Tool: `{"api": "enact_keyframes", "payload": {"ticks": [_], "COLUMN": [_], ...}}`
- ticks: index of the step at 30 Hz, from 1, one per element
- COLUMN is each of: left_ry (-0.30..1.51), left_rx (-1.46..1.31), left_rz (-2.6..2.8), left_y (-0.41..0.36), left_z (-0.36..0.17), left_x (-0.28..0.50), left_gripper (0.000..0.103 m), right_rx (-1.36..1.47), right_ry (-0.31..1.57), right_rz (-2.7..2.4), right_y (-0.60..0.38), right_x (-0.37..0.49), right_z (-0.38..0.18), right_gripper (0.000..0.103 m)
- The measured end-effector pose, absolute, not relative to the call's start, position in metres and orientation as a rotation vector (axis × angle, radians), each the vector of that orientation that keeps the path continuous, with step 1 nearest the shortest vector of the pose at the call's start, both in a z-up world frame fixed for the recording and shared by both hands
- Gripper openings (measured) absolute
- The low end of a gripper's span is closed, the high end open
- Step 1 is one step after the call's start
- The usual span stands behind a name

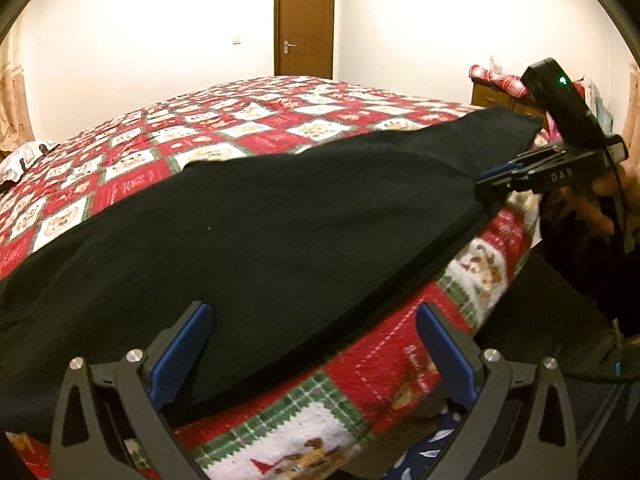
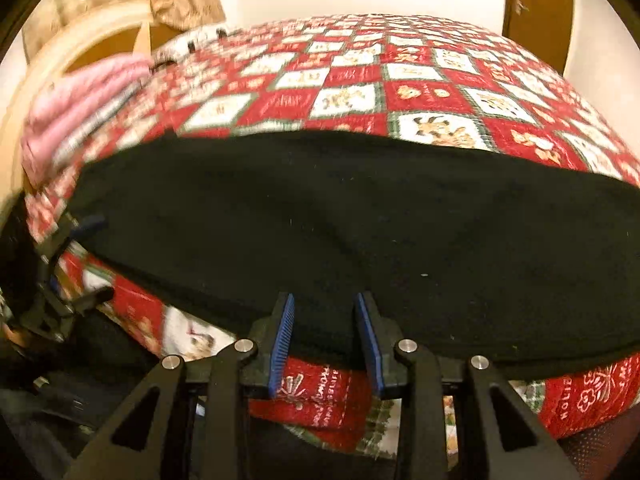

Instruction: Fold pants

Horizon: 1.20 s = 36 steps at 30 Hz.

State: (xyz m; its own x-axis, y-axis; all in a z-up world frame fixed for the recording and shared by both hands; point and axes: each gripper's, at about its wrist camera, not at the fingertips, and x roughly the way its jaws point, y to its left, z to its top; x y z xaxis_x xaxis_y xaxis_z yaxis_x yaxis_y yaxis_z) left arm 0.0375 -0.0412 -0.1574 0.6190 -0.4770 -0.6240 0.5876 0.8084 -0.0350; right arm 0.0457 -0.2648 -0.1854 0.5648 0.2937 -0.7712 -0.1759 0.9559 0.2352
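Note:
Black pants [image 1: 260,232] lie flat in a long strip along the near edge of a bed with a red Christmas quilt [image 1: 248,120]; they also fill the right wrist view [image 2: 340,220]. My left gripper [image 1: 314,320] is open, its blue pads [image 1: 184,352] straddling the pants' near edge. My right gripper [image 2: 325,304] stands partly open at the pants' near hem, with the edge between its blue pads [image 2: 282,340]. It shows from the side at the pants' right end in the left wrist view [image 1: 486,188].
A brown door [image 1: 304,20] stands behind the bed. A wooden dresser [image 1: 496,98] with cloth on it is at the right. Pink folded fabric [image 2: 76,108] lies at the bed's far left by a wooden headboard. The quilt hangs over the bed edge [image 2: 320,392].

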Motion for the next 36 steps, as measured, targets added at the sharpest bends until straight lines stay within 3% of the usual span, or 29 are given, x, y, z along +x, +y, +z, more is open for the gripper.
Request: {"api": "enact_keyframes", "payload": {"ticks": [10, 16, 19, 29, 36], "left_ry": [0.629, 0.727, 0.690, 0.653, 0.671], "left_rx": [0.205, 0.187, 0.287, 0.246, 0.234], "left_rz": [-0.622, -0.608, -0.583, -0.618, -0.610], "left_y": [-0.062, -0.070, -0.078, -0.096, -0.114], "left_z": [-0.132, -0.157, -0.162, -0.130, -0.136], "left_x": [0.064, 0.086, 0.077, 0.091, 0.102], "left_gripper": [0.103, 0.103, 0.103, 0.103, 0.103], "right_rx": [0.280, 0.308, 0.306, 0.526, 0.726], "right_ry": [0.736, 0.740, 0.738, 0.560, 0.528], "right_rz": [0.002, -0.098, -0.084, -0.285, -0.372], "right_y": [-0.386, -0.439, -0.442, -0.537, -0.594], "right_x": [0.021, 0.020, 0.020, -0.031, -0.056], "right_z": [-0.146, -0.161, -0.157, -0.125, -0.148], "right_gripper": [0.037, 0.040, 0.040, 0.046, 0.047]}}
